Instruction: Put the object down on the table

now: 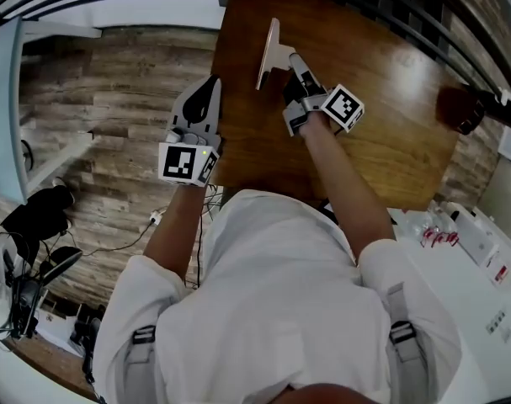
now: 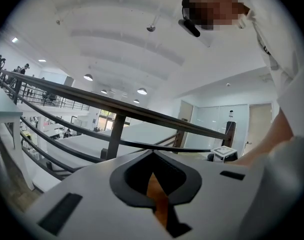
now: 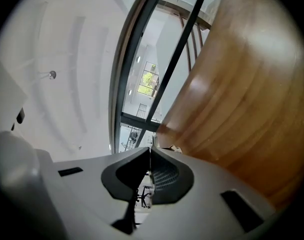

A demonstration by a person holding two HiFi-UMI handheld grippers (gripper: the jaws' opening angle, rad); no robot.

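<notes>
A thin pale flat board (image 1: 269,53) stands on edge, tilted, over the brown wooden table (image 1: 390,133) near its far left part. My right gripper (image 1: 292,61) is shut on the board's right side. In the right gripper view the jaws (image 3: 150,152) press together on the board, which shows only as a thin edge, with the table top (image 3: 242,99) filling the right. I cannot tell whether the board touches the table. My left gripper (image 1: 211,87) hangs at the table's left edge, shut and empty; in the left gripper view (image 2: 152,155) it points up at the ceiling.
A dark object (image 1: 459,108) sits at the table's right end. Black railing bars (image 1: 423,15) run behind the table. A white counter (image 1: 470,242) with small items is at the lower right. Plank floor (image 1: 112,99) with cables and black gear (image 1: 36,217) lies left.
</notes>
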